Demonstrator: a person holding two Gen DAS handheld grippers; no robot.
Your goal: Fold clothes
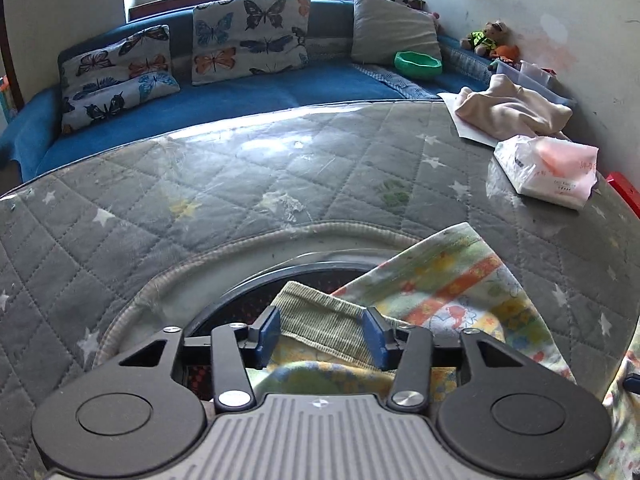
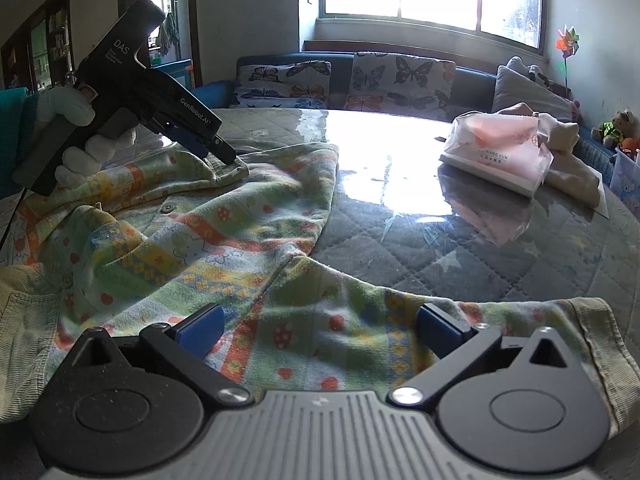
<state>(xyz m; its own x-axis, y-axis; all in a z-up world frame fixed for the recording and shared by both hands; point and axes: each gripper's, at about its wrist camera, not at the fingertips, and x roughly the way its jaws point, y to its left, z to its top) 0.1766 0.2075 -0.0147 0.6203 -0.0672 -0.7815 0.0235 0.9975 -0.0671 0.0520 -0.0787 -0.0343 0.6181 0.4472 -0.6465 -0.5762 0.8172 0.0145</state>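
While the printed garment (image 2: 224,240) lies rumpled on the counter (image 2: 460,240), the left gripper (image 1: 320,334) stands with jaws half-open around its ribbed cuff (image 1: 320,320), likely to lift it for folding, and the right gripper (image 2: 320,330) hovers wide open over the hem.

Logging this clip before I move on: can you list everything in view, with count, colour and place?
Patterned garment: one, green, yellow and orange print, spread on the near table.
Table: one, grey quilted star cover under clear sheet.
Tissue pack: one, white and pink, far right of table.
Cream cloth: one, crumpled behind the tissue pack.
Butterfly cushions: two, on the blue sofa.
Grey cushion: one, sofa's right end.
Green bowl: one, on sofa.
Teddy bear: one, brown, far right corner.
Left gripper: part open around the garment's ribbed edge.
Right gripper: wide open over the garment.
Gloved hand: white, holding the left gripper.
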